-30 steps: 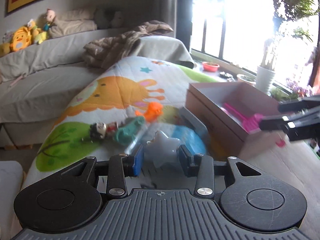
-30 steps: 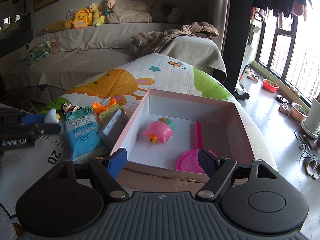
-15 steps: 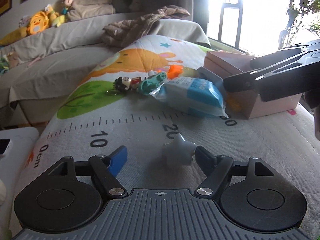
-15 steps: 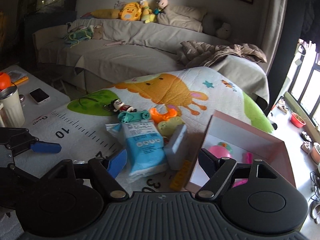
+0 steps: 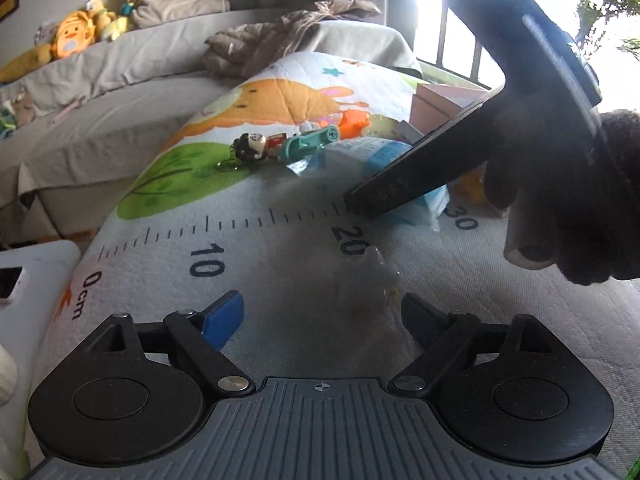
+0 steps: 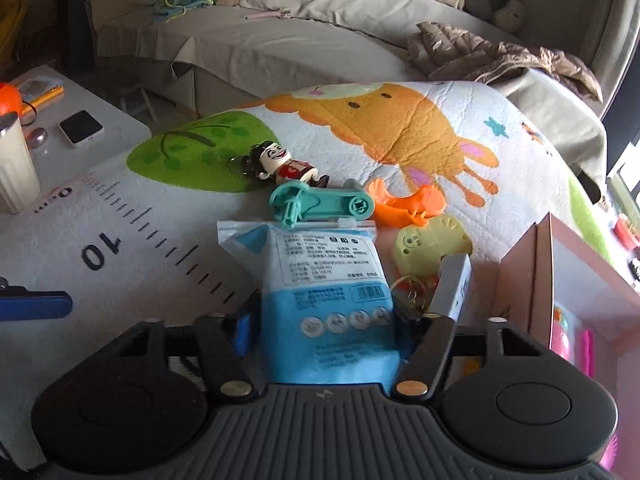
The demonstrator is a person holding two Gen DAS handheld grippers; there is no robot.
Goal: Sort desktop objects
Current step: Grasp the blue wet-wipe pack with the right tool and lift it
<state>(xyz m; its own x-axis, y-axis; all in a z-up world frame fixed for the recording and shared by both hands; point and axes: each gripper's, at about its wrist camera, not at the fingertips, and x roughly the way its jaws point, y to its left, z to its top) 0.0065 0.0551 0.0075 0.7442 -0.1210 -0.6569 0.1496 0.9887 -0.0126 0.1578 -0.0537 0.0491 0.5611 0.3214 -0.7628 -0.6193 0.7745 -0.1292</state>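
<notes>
My right gripper (image 6: 326, 330) has its fingers on both sides of a blue and white wipes pack (image 6: 324, 292) lying on the printed mat; the jaws look closed on it. Beyond it lie a teal toy (image 6: 320, 202), a figure keychain (image 6: 276, 164), an orange toy (image 6: 408, 206) and a yellow toy (image 6: 428, 244). The pink box (image 6: 536, 280) stands at the right with pink toys inside. My left gripper (image 5: 320, 316) is open and empty low over the mat. A pale star toy (image 5: 376, 276), blurred, lies on the mat just ahead of its right finger.
A grey card box (image 6: 454, 284) leans beside the pink box. A side table (image 6: 100, 136) at the left holds a phone (image 6: 80, 128) and a cup (image 6: 14, 168). A sofa with plush toys is behind. The right gripper and hand (image 5: 560, 184) cross the left wrist view.
My left gripper let go of the star toy on the mat and opened wide. My right gripper swung from over the pink box down to the wipes pack and closed around it.
</notes>
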